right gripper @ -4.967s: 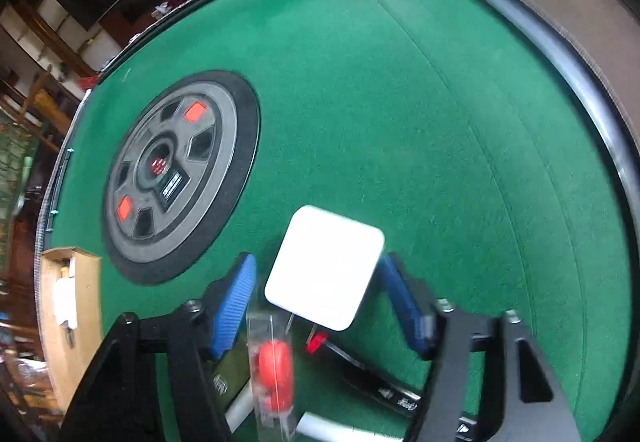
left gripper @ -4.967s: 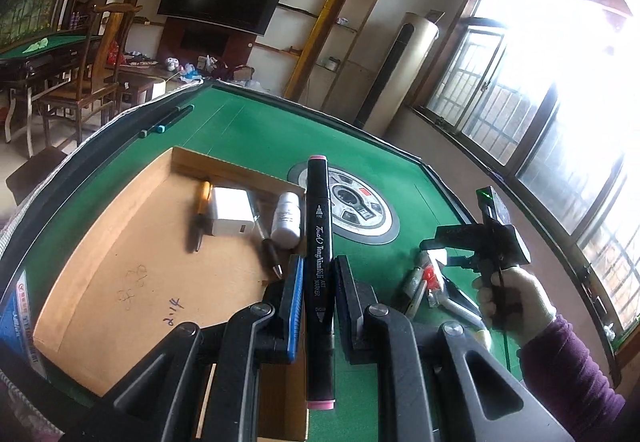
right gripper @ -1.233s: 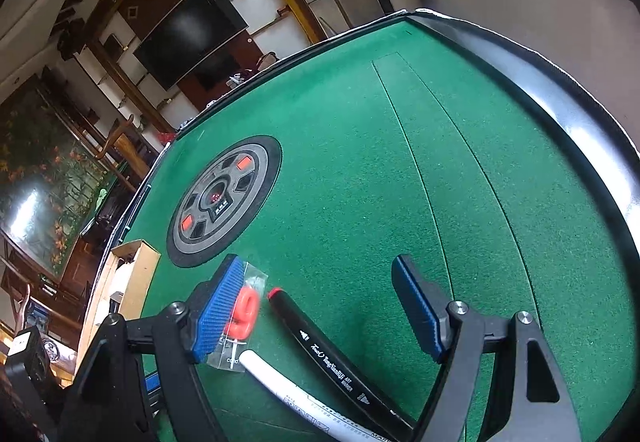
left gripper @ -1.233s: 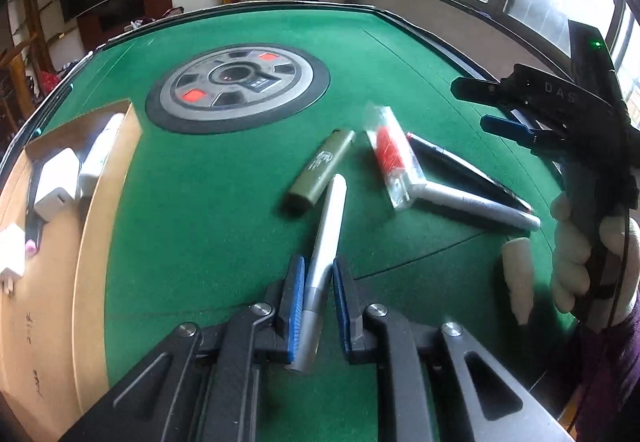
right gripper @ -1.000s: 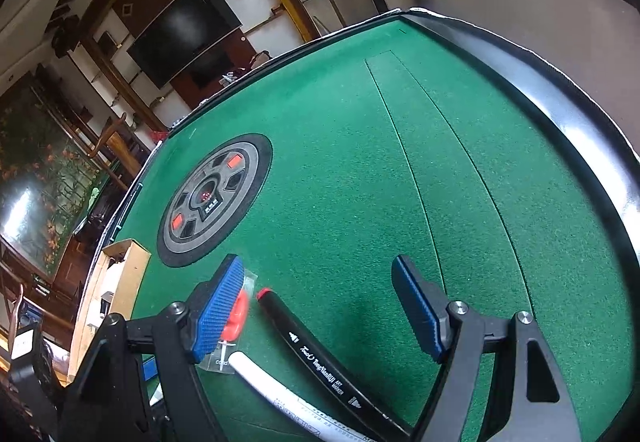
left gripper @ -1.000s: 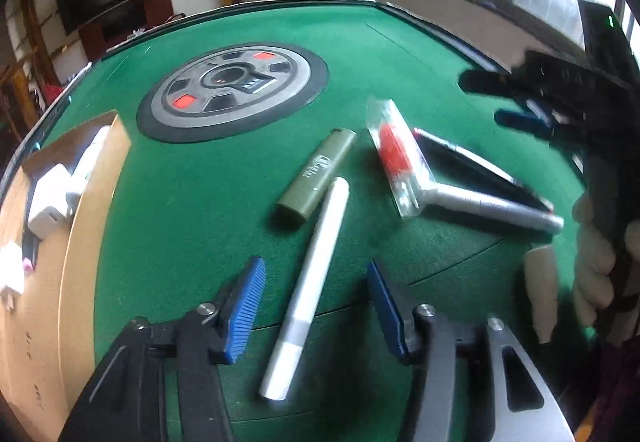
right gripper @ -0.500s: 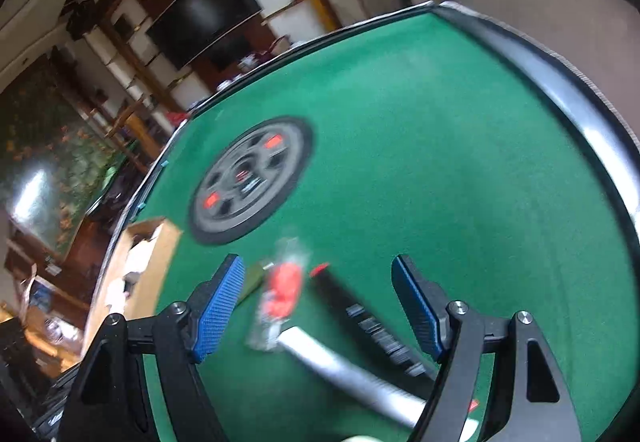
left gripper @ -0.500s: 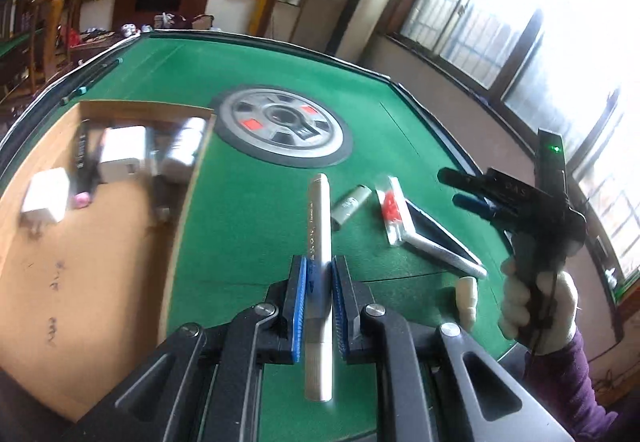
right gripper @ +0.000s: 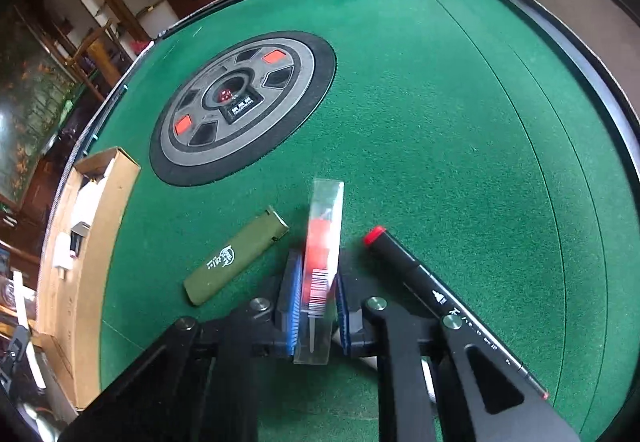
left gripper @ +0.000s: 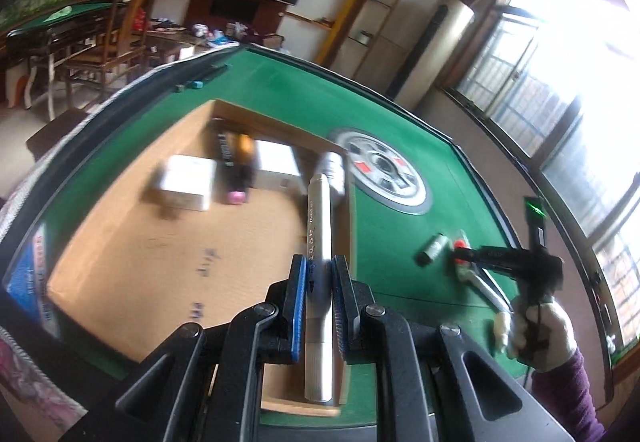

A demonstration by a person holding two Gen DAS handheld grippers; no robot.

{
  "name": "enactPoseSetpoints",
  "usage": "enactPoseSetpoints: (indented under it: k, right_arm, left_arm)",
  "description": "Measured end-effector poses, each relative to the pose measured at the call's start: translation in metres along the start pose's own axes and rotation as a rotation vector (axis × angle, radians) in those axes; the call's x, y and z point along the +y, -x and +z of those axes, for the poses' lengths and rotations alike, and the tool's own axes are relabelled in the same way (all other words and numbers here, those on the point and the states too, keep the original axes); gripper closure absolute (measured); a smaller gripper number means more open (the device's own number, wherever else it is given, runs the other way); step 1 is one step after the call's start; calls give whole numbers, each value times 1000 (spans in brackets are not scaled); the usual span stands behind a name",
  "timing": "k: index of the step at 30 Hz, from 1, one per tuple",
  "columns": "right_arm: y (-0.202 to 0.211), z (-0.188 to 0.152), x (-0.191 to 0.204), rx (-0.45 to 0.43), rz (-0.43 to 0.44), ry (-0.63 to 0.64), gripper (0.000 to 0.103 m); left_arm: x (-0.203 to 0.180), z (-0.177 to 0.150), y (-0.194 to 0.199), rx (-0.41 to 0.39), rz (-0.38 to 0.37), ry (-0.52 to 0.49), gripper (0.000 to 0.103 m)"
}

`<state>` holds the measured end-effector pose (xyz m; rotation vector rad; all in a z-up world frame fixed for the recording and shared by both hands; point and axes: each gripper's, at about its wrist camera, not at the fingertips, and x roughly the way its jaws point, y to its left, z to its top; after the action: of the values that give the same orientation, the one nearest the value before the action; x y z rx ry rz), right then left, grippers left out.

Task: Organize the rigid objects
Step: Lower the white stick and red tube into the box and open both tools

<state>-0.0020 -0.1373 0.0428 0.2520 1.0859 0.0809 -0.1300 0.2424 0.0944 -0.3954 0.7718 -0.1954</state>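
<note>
My left gripper (left gripper: 320, 274) is shut on a silver marker pen (left gripper: 319, 242) and holds it above the right edge of the shallow cardboard box (left gripper: 132, 254). The box holds white chargers (left gripper: 186, 182), a black marker (left gripper: 232, 166) and a white bottle (left gripper: 334, 170). My right gripper (right gripper: 314, 290) is shut on a clear packet with a red item (right gripper: 322, 246), low over the green table. An olive lighter (right gripper: 236, 258) lies to its left and a black marker with a red cap (right gripper: 440, 298) to its right. The right gripper also shows in the left wrist view (left gripper: 468, 254).
The round grey and black control hub (right gripper: 240, 102) sits in the middle of the green table (right gripper: 440, 122). The cardboard box shows at the left in the right wrist view (right gripper: 92, 242). A raised dark rim (right gripper: 580, 54) borders the table. Chairs and another table (left gripper: 80, 26) stand beyond.
My left gripper has carried the silver marker left, over the box's edge. My right gripper, open half a second ago, has come down and shut on the clear packet.
</note>
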Motion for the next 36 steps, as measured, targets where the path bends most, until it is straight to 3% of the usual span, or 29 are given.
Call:
enactPoseSetpoints:
  k: [5,9,15,19,24,27,29,36]
  right_arm:
    - [24,0,-9,-47,43,-25,91]
    - [48,4,3,-70,124,-19,91]
    - [61,2,65,-47,290,71,91]
    - [51,-4,115,13,382,134,90]
    - [30,-17,178,108,450,205,90]
    - [12,-27,208,164,458,241,90]
    - [-7,-31,228,225,482,243,90]
    - [-61,-44,279,378,516,230,90]
  left_arm:
    - [40,3,-9,15,85,49,91]
    - [67,9,-30,95,165,68,91]
    - [101,24,-71,284,189,142,91]
    - [106,41,-82,301,209,168,91]
    - [109,58,-94,278,247,175,89]
    - [107,58,-82,255,220,175,86]
    - [105,53,-67,221,223,157,69]
    - [111,31,13,5,192,173,48]
